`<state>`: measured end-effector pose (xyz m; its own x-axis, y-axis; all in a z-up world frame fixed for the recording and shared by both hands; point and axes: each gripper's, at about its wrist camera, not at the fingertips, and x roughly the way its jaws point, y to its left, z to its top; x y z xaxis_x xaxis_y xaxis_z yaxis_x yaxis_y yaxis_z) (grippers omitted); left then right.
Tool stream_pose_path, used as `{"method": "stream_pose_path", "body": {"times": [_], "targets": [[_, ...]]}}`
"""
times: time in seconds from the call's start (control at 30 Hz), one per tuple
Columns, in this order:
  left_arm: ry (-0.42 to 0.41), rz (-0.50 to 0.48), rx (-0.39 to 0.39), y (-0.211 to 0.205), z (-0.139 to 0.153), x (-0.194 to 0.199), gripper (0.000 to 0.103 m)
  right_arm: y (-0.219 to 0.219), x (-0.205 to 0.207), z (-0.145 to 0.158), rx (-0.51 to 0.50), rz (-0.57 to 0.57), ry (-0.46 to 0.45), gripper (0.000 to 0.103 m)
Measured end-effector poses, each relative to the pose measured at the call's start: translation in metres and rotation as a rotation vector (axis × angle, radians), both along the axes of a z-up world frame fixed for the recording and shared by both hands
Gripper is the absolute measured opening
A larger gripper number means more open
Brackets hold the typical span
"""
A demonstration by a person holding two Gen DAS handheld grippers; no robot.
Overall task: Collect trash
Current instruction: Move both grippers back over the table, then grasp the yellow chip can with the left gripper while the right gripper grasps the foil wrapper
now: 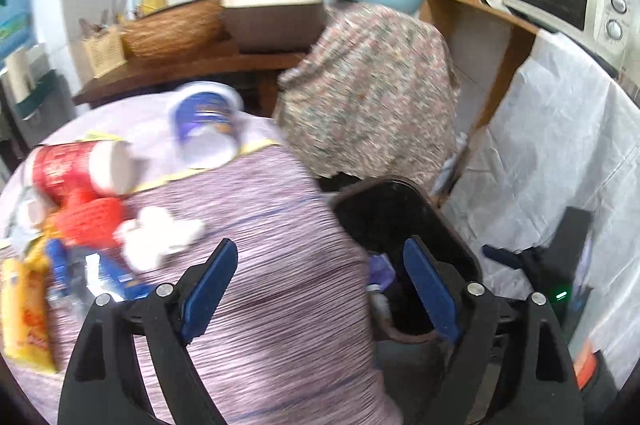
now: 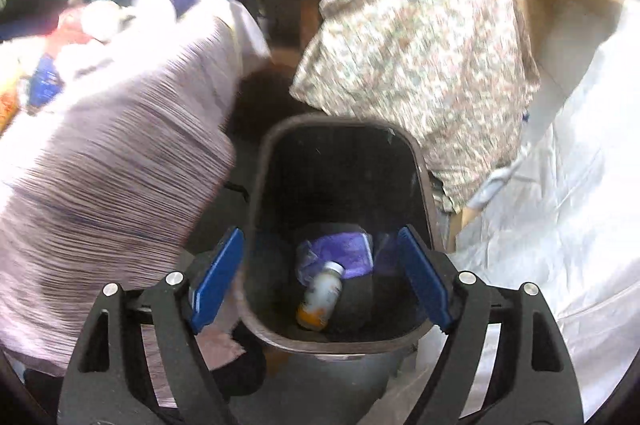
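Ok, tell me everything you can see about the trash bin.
The trash bin is dark, plastic-looking, with a rounded-rectangular rim, open with no lid showing. It stands upright beside the striped-cloth table, below a floral cloth. Inside lie a small white-capped bottle and a purple wrapper. Nothing grips it.

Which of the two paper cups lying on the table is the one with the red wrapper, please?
It is the red cup at the left edge of the table, beside the red net; the other cup, farther back, is blue and white.

bottle [image 2: 320,295] in bin [image 2: 340,129], right of cloth-covered table [image 2: 120,161]
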<state>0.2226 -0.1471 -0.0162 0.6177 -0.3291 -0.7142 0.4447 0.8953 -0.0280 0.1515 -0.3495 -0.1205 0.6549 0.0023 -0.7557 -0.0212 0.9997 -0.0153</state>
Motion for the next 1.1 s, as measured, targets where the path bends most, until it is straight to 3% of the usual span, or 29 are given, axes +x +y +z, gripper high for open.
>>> {"method": "stream_pose_path", "body": {"times": [0.23,0.5,0.73,1.1], "targets": [[-0.070,0.098,0.024,0.086,0.023,-0.021,0.093,0.057,-0.018,0.053,0.024,0.130,-0.120,0.084],[-0.067,0.339,0.040,0.204,0.025,-0.022,0.094,0.134,-0.019,0.076,0.042,0.308,-0.166,0.085],[0.035,0.409,0.061,0.262,0.011,0.004,0.094,0.180,-0.026,0.078,0.041,0.402,-0.159,0.085],[0.284,0.355,0.017,0.287,-0.023,0.068,0.087,0.198,-0.036,0.085,0.026,0.443,-0.165,0.085]]}}
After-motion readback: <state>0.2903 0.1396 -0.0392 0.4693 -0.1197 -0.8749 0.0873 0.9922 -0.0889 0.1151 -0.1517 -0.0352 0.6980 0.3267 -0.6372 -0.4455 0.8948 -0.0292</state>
